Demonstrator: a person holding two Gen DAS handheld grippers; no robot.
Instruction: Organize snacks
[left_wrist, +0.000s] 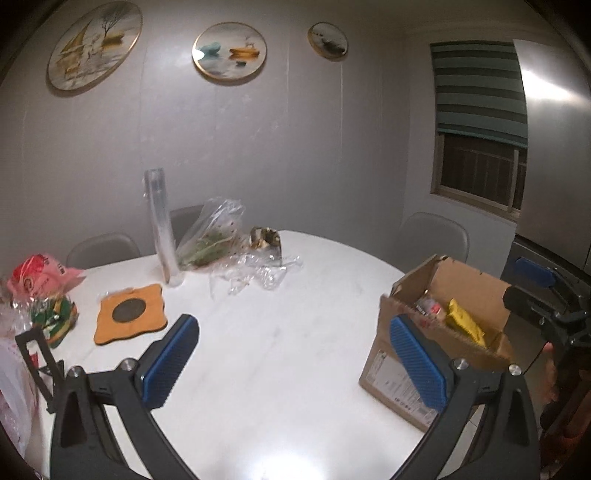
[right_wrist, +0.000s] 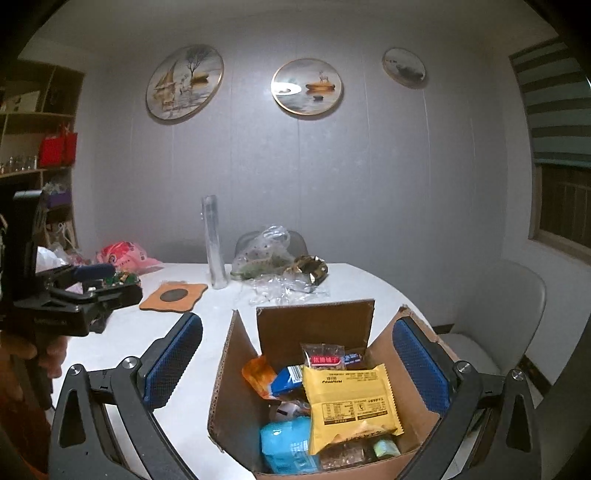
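Observation:
An open cardboard box (right_wrist: 314, 325) stands on the white table (right_wrist: 207, 332), holding several snack packets: a yellow packet (right_wrist: 351, 398) on top, a light blue one (right_wrist: 288, 446), a small red one (right_wrist: 325, 360). My right gripper (right_wrist: 297, 369) is open and empty, its jaws spread over the box. In the left wrist view the box (left_wrist: 402, 369) sits at the right with the yellow packet (left_wrist: 465, 323) inside. My left gripper (left_wrist: 295, 362) is open and empty above bare table, left of the box.
An orange coaster (left_wrist: 129, 314), a tall clear tube (left_wrist: 162, 232), a plastic bag of greens (left_wrist: 210, 240), crumpled clear wrap (left_wrist: 258, 273) and a pink-red bag (left_wrist: 40, 277) lie toward the table's far and left side. Grey chairs (left_wrist: 432, 236) stand around the table.

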